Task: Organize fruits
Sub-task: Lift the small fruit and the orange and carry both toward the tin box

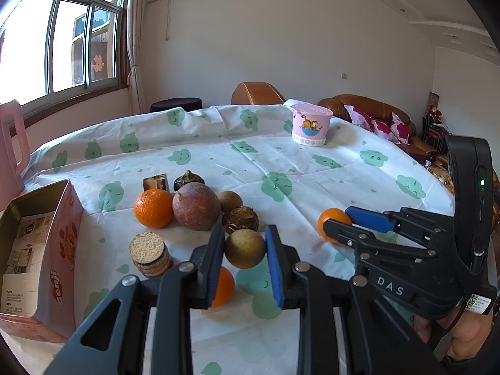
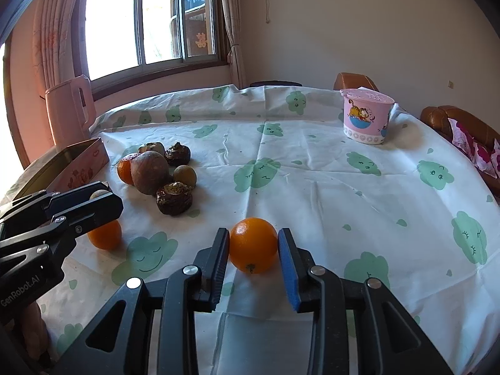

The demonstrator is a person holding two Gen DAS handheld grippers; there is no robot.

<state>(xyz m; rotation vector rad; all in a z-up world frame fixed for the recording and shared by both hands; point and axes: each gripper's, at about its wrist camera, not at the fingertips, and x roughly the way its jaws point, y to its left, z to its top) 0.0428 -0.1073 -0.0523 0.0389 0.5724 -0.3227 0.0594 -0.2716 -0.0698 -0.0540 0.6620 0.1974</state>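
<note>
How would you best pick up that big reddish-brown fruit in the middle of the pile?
Probably from above, tongs closing across the widest part of the big reddish-brown fruit. It is round and smooth, so any pair of opposite sides works, but the orange touches its left side and small brown fruits crowd its right, leaving the near and far faces freer.

Open tin (image 1: 37, 228) left of fruit cluster (image 1: 195, 206).

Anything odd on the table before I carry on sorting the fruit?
Yes: a stack of round biscuits stands among the fruit, beside the open tin. Nothing looks spilled or damaged; the cloth is only creased.
</note>
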